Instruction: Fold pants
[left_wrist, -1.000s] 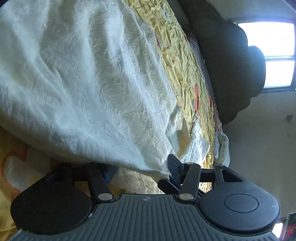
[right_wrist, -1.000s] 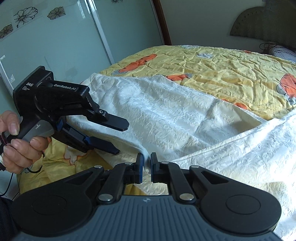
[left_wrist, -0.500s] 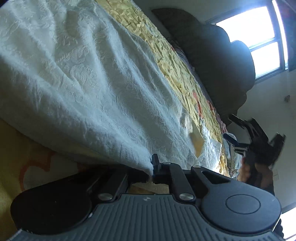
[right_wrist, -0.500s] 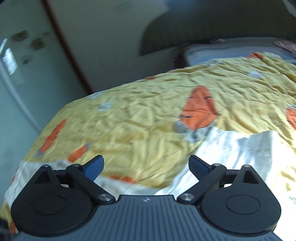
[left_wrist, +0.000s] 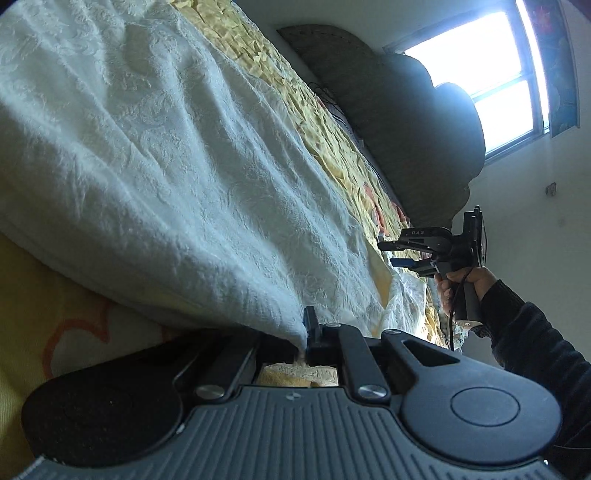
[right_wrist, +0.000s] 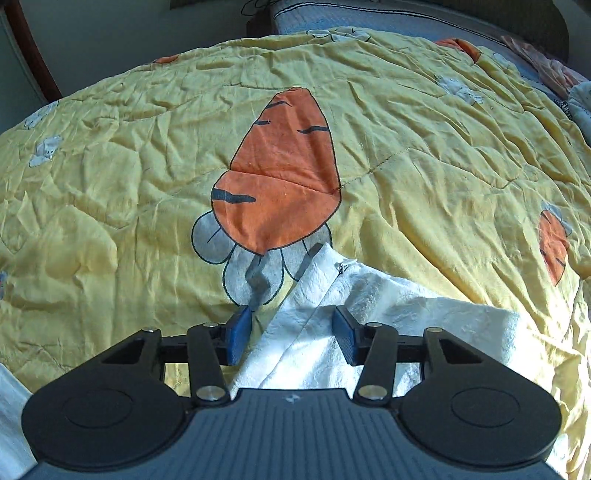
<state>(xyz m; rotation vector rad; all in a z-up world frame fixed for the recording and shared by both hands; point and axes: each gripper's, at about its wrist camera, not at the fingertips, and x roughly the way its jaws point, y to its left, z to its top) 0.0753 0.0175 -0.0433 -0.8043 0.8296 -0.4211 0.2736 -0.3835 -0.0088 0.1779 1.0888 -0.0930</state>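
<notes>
White textured pants (left_wrist: 155, 155) lie spread on a yellow quilt. My left gripper (left_wrist: 304, 334) is shut on a corner of the pants and pulls the cloth taut. My right gripper (right_wrist: 291, 338) is open, its blue pads on either side of the zipper end of the pants (right_wrist: 332, 295), not closed on it. The right gripper also shows in the left wrist view (left_wrist: 410, 254), held by a hand above the far end of the pants.
The yellow quilt (right_wrist: 424, 155) with an orange carrot print (right_wrist: 280, 173) covers the bed. A dark headboard (left_wrist: 417, 122) and a bright window (left_wrist: 487, 74) are behind. A grey pillow (right_wrist: 406, 14) lies at the bed's head.
My left gripper closed on the pants corner. My right gripper let go of its edge, opened, swung away across the bed and now sits over the zipper end.
</notes>
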